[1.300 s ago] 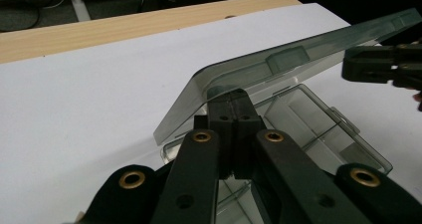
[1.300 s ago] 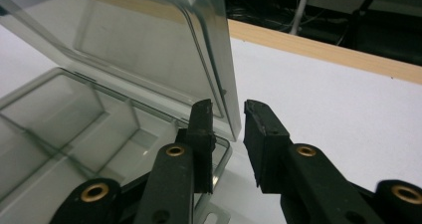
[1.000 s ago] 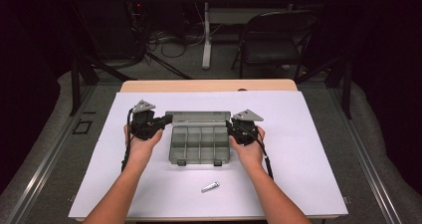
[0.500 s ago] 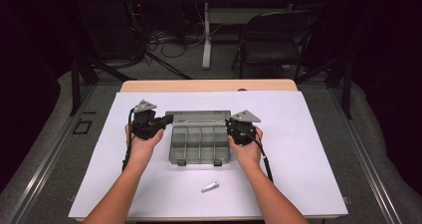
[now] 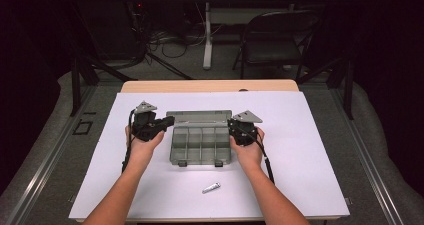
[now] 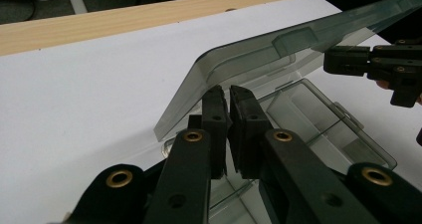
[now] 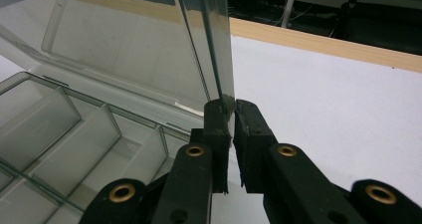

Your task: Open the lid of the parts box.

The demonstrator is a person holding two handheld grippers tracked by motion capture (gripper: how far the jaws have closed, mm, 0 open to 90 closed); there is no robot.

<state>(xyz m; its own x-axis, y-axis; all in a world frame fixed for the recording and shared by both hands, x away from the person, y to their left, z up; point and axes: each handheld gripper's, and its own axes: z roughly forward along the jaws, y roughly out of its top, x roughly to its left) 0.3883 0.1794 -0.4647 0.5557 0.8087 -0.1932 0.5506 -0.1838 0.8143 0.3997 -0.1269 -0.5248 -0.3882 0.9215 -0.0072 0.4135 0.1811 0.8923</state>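
2 grippers at the raised lid of 1 clear organizer box (image 5: 201, 144) on the desk.

The box sits mid-desk on the white sheet (image 5: 310, 150), nearer the far edge; its compartments look empty, lid (image 7: 149, 45) tilted up. The left gripper (image 6: 230, 92) has its jaws pressed nearly together at the lid's left edge; whether it pinches the lid I cannot tell. The right gripper (image 7: 231, 106), jaws just closed further, pinches the lid's right edge. 1 small silver piece (image 5: 211, 187) lies near the desk's near edge.
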